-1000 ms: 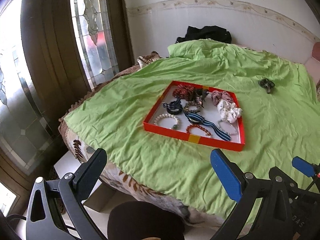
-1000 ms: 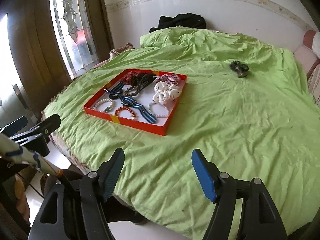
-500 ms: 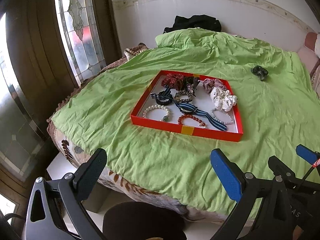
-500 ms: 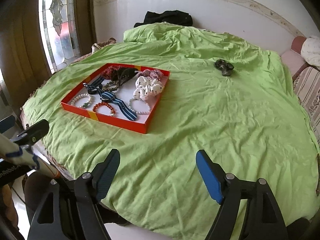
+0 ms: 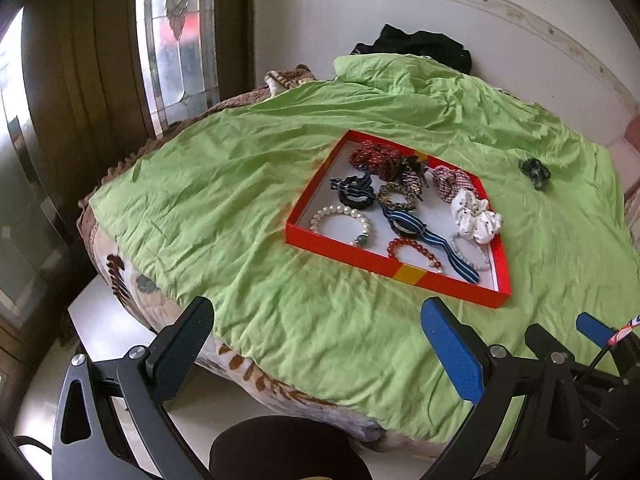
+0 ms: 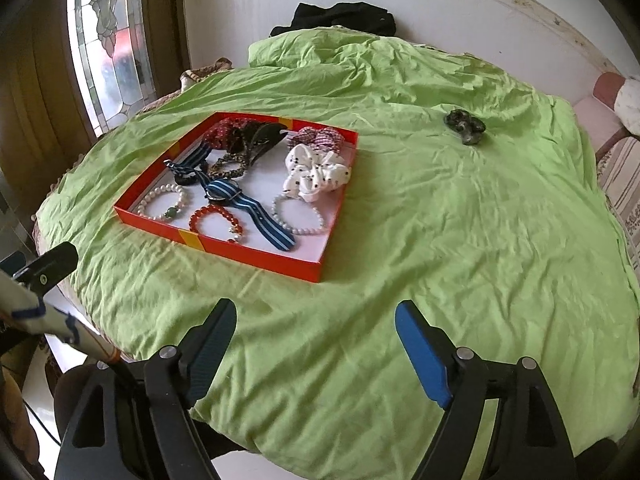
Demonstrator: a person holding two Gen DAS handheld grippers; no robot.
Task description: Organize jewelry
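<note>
A red tray (image 5: 360, 259) (image 6: 256, 258) with a white floor lies on the green bedspread (image 5: 224, 184) (image 6: 460, 216). It holds bead bracelets, a striped watch (image 5: 404, 225) (image 6: 224, 194), a white scrunchie (image 5: 474, 216) (image 6: 316, 174) and other hair ties. A dark scrunchie (image 5: 534, 172) (image 6: 464, 122) lies alone on the bedspread, right of the tray. My left gripper (image 5: 316, 344) is open and empty, near the bed's front edge. My right gripper (image 6: 316, 340) is open and empty, over the bedspread in front of the tray.
A stained-glass window (image 5: 176, 40) (image 6: 108, 48) and brown curtains stand left of the bed. A black garment (image 5: 420, 46) (image 6: 340, 18) lies at the wall behind it. The white floor (image 5: 104, 332) shows below the bed edge. A striped cushion (image 6: 620, 176) is at far right.
Both grippers have shifted their view: the tray now sits more to the right in the left wrist view and larger and nearer in the right wrist view. Nothing on the bed has moved.
</note>
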